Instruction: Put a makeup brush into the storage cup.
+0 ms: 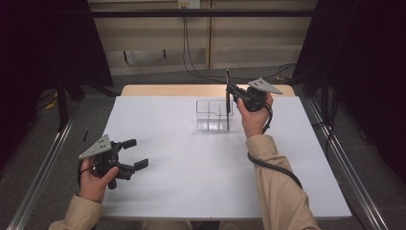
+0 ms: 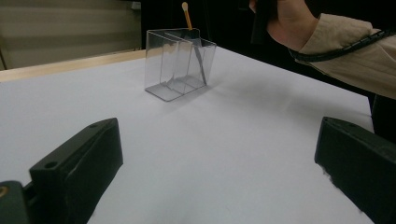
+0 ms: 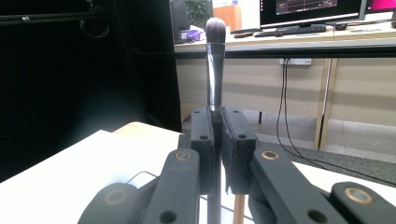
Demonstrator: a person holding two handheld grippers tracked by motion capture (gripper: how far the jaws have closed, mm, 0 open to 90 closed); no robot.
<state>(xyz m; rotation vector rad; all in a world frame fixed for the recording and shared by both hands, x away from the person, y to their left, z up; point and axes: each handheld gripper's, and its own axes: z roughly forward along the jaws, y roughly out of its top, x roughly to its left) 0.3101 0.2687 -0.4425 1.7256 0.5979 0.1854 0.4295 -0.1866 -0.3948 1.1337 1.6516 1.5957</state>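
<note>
A makeup brush (image 1: pixel 227 98) is being held upright, upper right of centre in the high view, by the right gripper (image 1: pixel 231 91), whose jaws are clamped on the handle; in the right gripper view the bristle head (image 3: pixel 215 29) is standing above the closed jaws. The lower end is being kept inside a clear divided holder (image 1: pixel 213 115) — which compartment cannot be told. A second, wooden-handled stick (image 2: pixel 187 17) is leaning in the holder in the left gripper view. The left gripper (image 1: pixel 134 154) is being held at lower left, jaws spread wide, nothing gripped. Judgement: the brush is being treated as light, stiff and slim, with a smooth handle likely to pivot or slip if pinched loosely; mid-handle, as now, is judged the best hold. The holder is judged light and easily tipped or pushed on the sheet — thin plastic, possibly brittle. The surface is being seen as a smooth white table (image 1: pixel 191 182) on a wooden top, dark curtains at both sides, cables along the far wall.
</note>
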